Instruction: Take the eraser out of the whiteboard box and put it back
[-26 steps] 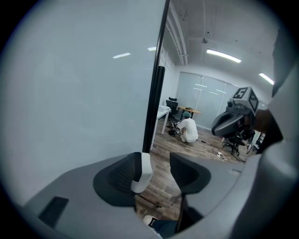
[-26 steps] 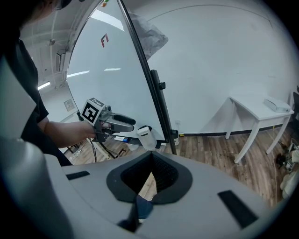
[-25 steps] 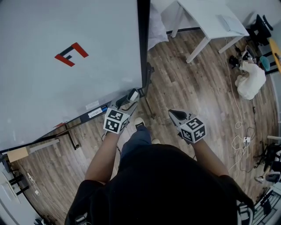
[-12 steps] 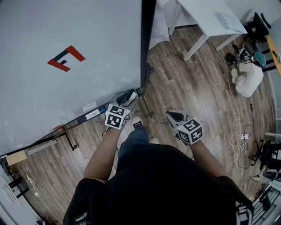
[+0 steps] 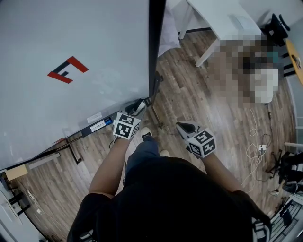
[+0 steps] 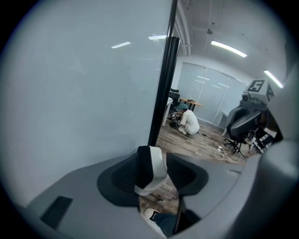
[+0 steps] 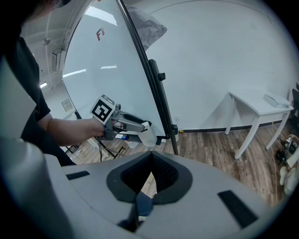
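Eraser [image 6: 152,170], white-bodied with a dark felt face, stands upright between the jaws of the left gripper [image 5: 138,107], which are pressed onto it from both sides. It is held at the whiteboard's lower right corner.

The whiteboard [image 5: 71,33] fills the head view from 8 to 12 o'clock and carries a red and black logo [image 5: 66,70]. Wooden floor [image 5: 189,90] spreads from 1 to 5 o'clock. It lies bare between the board and a white table [image 5: 213,14] at 1 o'clock. The board's black side post [image 5: 155,42] comes down from 12 o'clock and ends just beside the left gripper's tips. The tray [image 5: 90,127] under the board's bottom edge runs from there toward 8 o'clock. Whether the eraser touches its end cannot be told.

The left forearm [image 5: 111,165] reaches forward, with its gripper aimed toward 1 o'clock at the post's foot. The right gripper [image 5: 186,126] is held at 4 o'clock from the left one, well apart from it, over bare floor and aimed toward 11 o'clock. Its jaws are closed together on nothing. In the right gripper view the left gripper and eraser show at 11 o'clock from those jaws.

Loose cables [image 5: 258,142] lie at 3 o'clock, well apart from both grippers.
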A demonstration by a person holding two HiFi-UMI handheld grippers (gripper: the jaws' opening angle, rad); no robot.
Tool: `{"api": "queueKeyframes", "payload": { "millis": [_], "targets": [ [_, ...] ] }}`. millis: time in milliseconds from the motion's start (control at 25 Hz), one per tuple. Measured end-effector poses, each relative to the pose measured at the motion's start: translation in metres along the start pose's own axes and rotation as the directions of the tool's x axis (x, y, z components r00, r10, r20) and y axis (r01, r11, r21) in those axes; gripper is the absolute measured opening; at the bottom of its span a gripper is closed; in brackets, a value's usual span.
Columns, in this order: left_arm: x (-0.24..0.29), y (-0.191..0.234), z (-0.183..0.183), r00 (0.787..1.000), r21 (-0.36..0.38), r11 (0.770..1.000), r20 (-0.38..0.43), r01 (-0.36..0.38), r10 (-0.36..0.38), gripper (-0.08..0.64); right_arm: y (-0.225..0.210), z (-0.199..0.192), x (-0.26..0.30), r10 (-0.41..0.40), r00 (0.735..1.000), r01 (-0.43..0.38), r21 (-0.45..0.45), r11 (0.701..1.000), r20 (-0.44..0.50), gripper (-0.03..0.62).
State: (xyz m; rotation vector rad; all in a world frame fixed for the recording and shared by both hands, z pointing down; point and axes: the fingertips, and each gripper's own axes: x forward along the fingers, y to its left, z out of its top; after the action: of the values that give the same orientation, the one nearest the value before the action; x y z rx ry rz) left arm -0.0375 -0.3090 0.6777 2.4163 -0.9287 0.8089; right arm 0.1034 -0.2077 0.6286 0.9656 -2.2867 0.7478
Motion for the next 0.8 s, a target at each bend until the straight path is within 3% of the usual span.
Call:
{"api": "queueKeyframes", "payload": {
  "millis": [800],
  "targets": [
    [-0.0021,0.0014,-0.0044,0.999,0.034,0.999,-0.039,0.016,-0.014,0.143,0.0029,0.0006,0.0027,0.010,1.000,-0.010,-0.004,1.000,0.005,-0.005]
  ]
}}
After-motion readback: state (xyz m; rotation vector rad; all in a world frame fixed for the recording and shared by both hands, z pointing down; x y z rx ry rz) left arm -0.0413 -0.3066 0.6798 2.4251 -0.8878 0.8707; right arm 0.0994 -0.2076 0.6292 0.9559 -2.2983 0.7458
